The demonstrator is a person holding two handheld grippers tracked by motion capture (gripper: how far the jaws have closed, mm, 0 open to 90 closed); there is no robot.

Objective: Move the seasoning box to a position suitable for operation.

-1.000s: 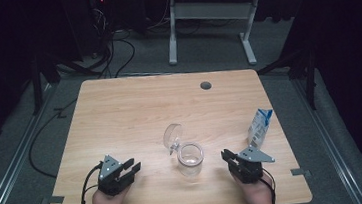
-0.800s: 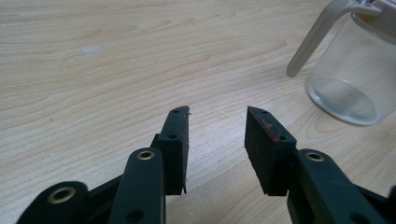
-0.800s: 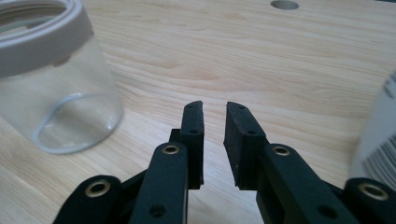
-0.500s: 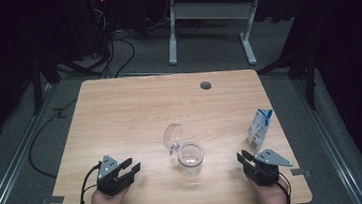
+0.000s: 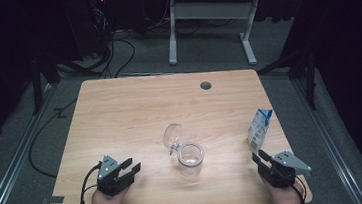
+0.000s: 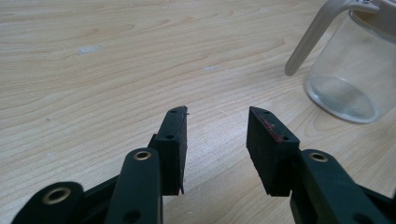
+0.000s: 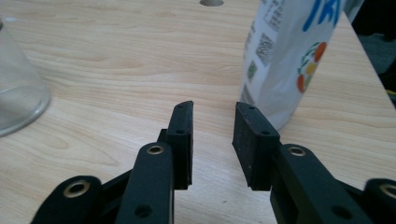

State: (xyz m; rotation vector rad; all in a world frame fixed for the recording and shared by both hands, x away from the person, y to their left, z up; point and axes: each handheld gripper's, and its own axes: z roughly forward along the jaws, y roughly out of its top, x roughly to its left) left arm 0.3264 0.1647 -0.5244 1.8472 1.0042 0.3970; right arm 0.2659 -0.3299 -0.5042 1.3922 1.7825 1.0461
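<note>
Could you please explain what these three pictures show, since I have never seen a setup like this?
A person sits at a wooden table and holds a two-jaw tool in each hand: the left gripper and the right gripper. One picture looks down from above; the other two come from cameras riding on each gripper, so black jaws rise from the bottom. On the table stand a clear glass jar with its lid swung open and a small carton. Nothing is held: both grippers stand open and empty, the right one's jaws having just been opening.
</note>
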